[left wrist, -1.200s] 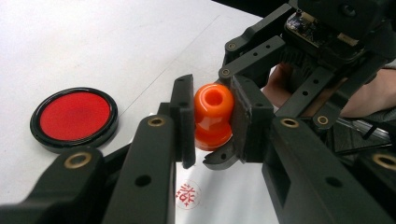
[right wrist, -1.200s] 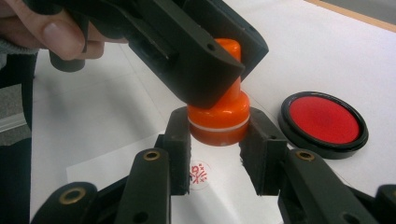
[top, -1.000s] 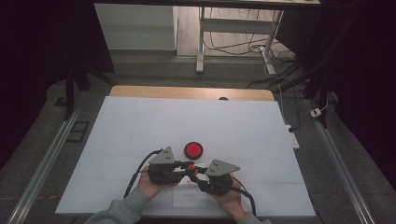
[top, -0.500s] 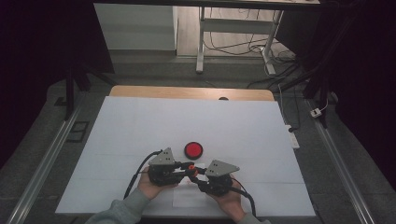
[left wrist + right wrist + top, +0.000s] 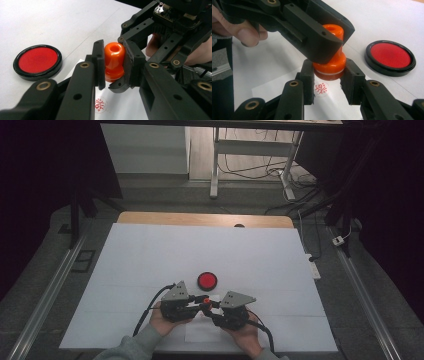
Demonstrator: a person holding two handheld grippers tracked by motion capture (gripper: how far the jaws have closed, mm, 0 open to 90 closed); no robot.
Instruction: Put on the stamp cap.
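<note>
Nothing has moved since the earlier frame: both hands sit at the same spot on the near edge of the worktop (image 5: 150, 250). Left tongs (image 5: 113, 63) are clamped on the neck of the orange stamp (image 5: 114, 61); right tongs (image 5: 328, 73) are clamped on its wider base. The stamp hangs upright just above a white paper slip (image 5: 287, 87), close over a red seal print (image 5: 321, 89). Risk, as judged: two grips on one small part can pull against each other, tilting the stamp or smearing a fresh print if it dips. Just beyond lies the open red ink pad (image 5: 207, 280), apart from the tongs; nothing stands between it and the stamp
</note>
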